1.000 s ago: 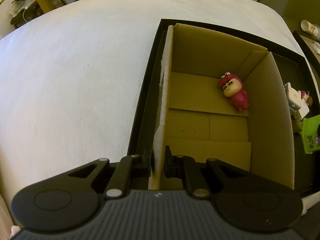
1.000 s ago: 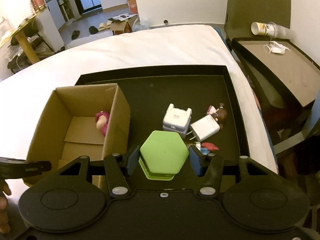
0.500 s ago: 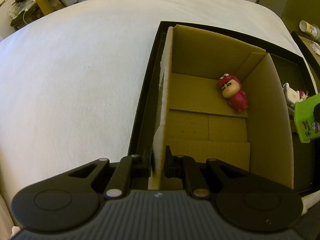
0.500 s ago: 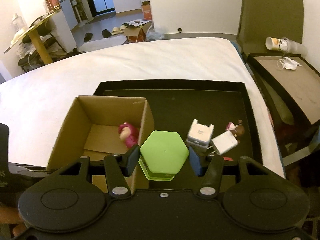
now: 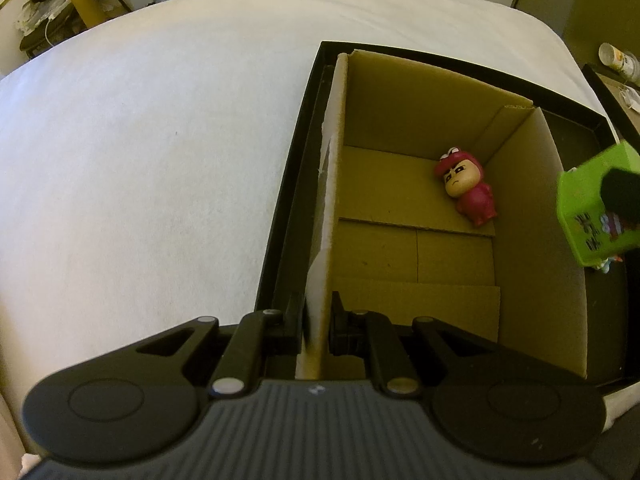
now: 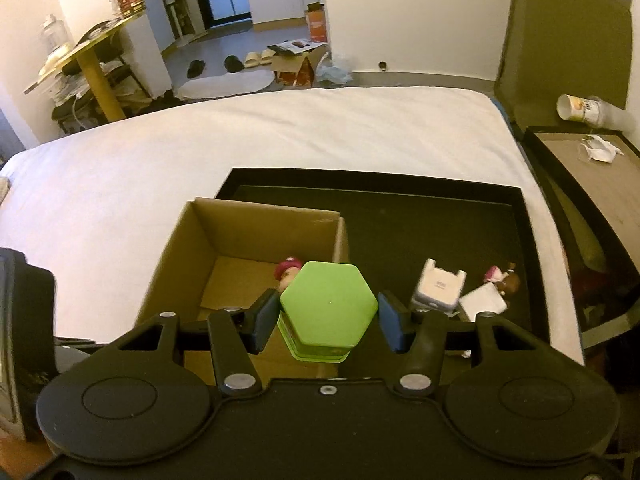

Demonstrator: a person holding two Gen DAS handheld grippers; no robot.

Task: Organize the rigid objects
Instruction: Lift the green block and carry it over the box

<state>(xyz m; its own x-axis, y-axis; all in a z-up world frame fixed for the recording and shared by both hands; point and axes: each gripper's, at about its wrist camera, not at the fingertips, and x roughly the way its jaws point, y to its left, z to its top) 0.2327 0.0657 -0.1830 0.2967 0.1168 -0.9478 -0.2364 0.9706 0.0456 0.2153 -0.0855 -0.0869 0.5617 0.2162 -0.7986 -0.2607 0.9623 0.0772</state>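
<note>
An open cardboard box (image 5: 416, 152) (image 6: 224, 240) stands at the left end of a black tray (image 6: 400, 216) on a white bed. A pink figurine (image 5: 466, 192) (image 6: 286, 269) lies inside it. My left gripper (image 5: 318, 324) is shut on the box's near left wall. My right gripper (image 6: 329, 322) is shut on a green hexagonal box (image 6: 329, 307) (image 5: 596, 208) and holds it in the air above the cardboard box's right wall. On the tray to the right lie a white cube-shaped charger (image 6: 438, 286), a white flat adapter (image 6: 482, 304) and a small brown-and-pink figurine (image 6: 504, 278).
The tray's black rim (image 5: 296, 152) runs close along the box's left side. A dark bedside table (image 6: 592, 184) with a paper cup (image 6: 580, 109) and a white mask stands right of the bed. Beyond the bed are a yellow table, shoes and cartons on the floor.
My right gripper has carried the green hexagonal box up and to the left, from above the tray to the cardboard box's right wall. The left gripper and the cardboard box have stayed put.
</note>
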